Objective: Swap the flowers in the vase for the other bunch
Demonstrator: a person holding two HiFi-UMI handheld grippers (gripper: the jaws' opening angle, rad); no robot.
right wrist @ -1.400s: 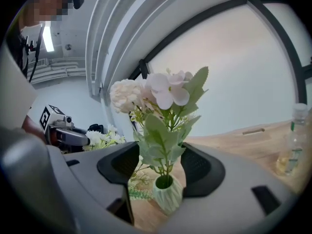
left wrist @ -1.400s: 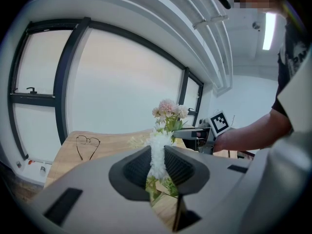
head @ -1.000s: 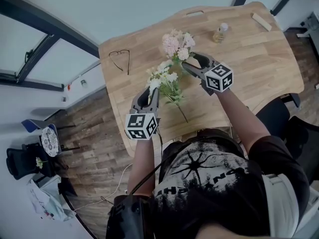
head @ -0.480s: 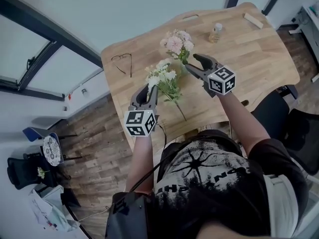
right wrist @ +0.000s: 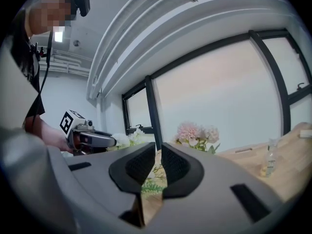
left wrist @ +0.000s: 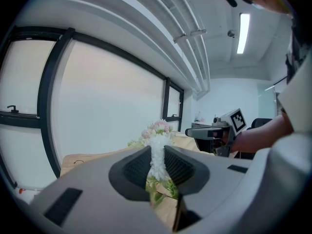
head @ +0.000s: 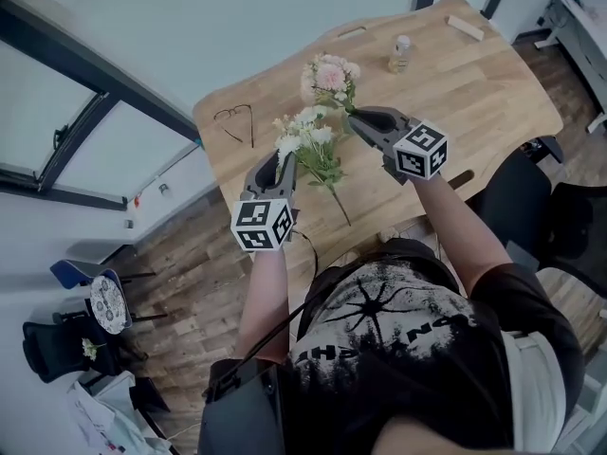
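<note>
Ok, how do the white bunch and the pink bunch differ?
The white bunch has small white blooms; the pink bunch has fuller pink ones. The white bunch is clamped in the left gripper's claw; the pink bunch is farther back, toward the table's far edge. Both have green leaves.

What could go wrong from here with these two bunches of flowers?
First, the fingers of the left gripper pinch the white bunch at its blooms, its long stem trailing free, so petals could crush or it could slip. Second, the fingers of the right gripper have just been closing beside the pink flowers with no stem clearly between them; they may have missed, or could knock that bunch over.
</note>
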